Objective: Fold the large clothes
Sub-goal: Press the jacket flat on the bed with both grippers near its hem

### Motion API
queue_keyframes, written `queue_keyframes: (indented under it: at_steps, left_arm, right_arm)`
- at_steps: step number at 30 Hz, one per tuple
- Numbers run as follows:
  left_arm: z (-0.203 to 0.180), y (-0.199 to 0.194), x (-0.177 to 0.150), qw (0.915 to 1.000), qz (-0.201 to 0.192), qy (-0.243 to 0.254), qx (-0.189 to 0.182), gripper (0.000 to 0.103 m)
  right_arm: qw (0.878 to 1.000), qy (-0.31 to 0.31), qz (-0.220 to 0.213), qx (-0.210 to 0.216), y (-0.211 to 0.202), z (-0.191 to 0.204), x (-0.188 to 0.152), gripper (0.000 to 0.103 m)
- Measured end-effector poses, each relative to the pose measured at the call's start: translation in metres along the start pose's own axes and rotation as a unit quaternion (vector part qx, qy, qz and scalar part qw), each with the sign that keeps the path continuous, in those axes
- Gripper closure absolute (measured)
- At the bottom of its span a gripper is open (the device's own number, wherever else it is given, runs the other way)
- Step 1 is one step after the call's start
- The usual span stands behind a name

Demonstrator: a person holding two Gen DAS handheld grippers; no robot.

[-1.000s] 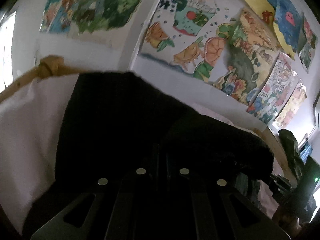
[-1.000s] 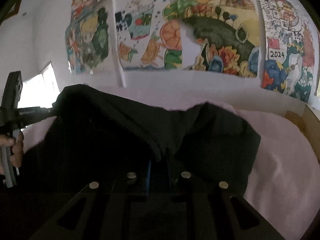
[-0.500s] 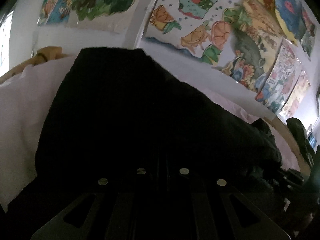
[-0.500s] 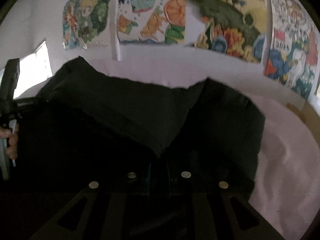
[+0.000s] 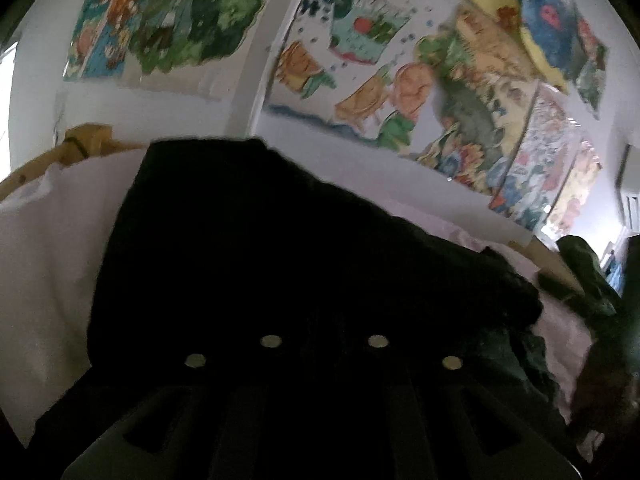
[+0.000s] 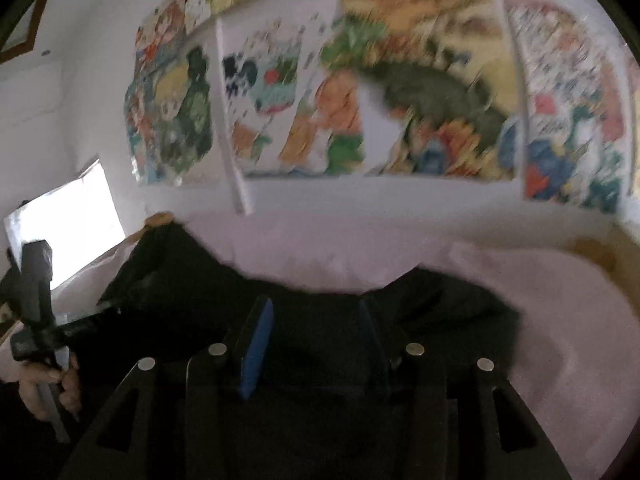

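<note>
A large black garment (image 5: 280, 248) lies on a pale pink bedsheet (image 6: 560, 320). In the left wrist view my left gripper (image 5: 324, 320) is shut on the black garment, with dark cloth hiding its fingertips. In the right wrist view my right gripper (image 6: 316, 312) is open, its blue-padded fingers (image 6: 256, 344) spread above the garment (image 6: 440, 312) and holding nothing. The left gripper body (image 6: 36, 300) and the hand that holds it show at the left edge of the right wrist view, at the garment's far corner.
Colourful drawings (image 5: 360, 80) cover the white wall behind the bed. A wooden bed frame (image 5: 80, 140) edges the sheet. A window (image 6: 68, 232) glows at the left. Dark green clothing (image 5: 588, 280) lies at the right.
My right gripper has opened and let go of the garment, which dropped onto the sheet. My left gripper stays shut on its corner.
</note>
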State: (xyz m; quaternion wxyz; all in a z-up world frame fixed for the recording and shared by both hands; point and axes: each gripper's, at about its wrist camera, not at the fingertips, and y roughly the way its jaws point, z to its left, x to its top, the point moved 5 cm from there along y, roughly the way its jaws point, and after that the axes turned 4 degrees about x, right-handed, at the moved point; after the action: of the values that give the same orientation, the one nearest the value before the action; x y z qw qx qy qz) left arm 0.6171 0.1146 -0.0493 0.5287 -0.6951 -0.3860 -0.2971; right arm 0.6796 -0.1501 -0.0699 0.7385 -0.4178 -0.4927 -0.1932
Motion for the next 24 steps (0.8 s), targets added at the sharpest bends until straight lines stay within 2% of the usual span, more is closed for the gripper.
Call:
queue_keyframes:
  at_steps: [1, 4, 5, 7, 11, 14, 16, 17, 19, 24]
  left_arm:
    - [-0.001, -0.006, 0.002, 0.9999, -0.011, 0.0, -0.002, 0.073]
    - [-0.002, -0.038, 0.011, 0.9956, -0.089, -0.019, -0.022, 0.05]
    - [-0.003, -0.046, 0.015, 0.9928, -0.113, -0.027, -0.028, 0.049]
    - [-0.011, -0.05, 0.024, 0.9911, -0.127, -0.026, -0.03, 0.048]
    - [-0.043, -0.018, 0.03, 0.996, -0.073, 0.05, -0.009, 0.048]
    - [-0.061, 0.019, 0.015, 0.9927, -0.015, 0.119, 0.005, 0.048]
    - [-0.064, 0.04, 0.003, 0.9885, 0.014, 0.148, 0.03, 0.048]
    - [-0.062, 0.049, -0.002, 0.9867, 0.023, 0.156, 0.04, 0.048]
    - [-0.057, 0.056, -0.005, 0.9893, 0.015, 0.141, 0.033, 0.048]
    - [-0.044, 0.077, -0.012, 0.9899, 0.034, 0.134, 0.032, 0.048]
  right_arm:
    - [1.0, -0.011, 0.02, -0.002, 0.011, 0.003, -0.008, 0.06]
    - [0.998, -0.039, 0.043, -0.011, 0.024, 0.008, -0.026, 0.06]
    - [0.998, -0.048, 0.045, -0.014, 0.026, 0.009, -0.029, 0.06]
    - [0.997, -0.056, 0.047, -0.016, 0.029, 0.01, -0.034, 0.06]
    - [0.998, -0.05, 0.047, -0.016, 0.033, 0.006, -0.036, 0.06]
    - [0.998, -0.046, 0.044, -0.013, 0.033, 0.004, -0.038, 0.06]
    - [0.998, -0.05, 0.044, -0.012, 0.036, 0.003, -0.041, 0.06]
    - [0.998, -0.052, 0.045, -0.011, 0.037, 0.002, -0.042, 0.06]
    - [0.997, -0.05, 0.05, -0.009, 0.044, -0.001, -0.045, 0.06]
    - [0.998, -0.029, 0.062, 0.008, 0.07, -0.016, -0.053, 0.06]
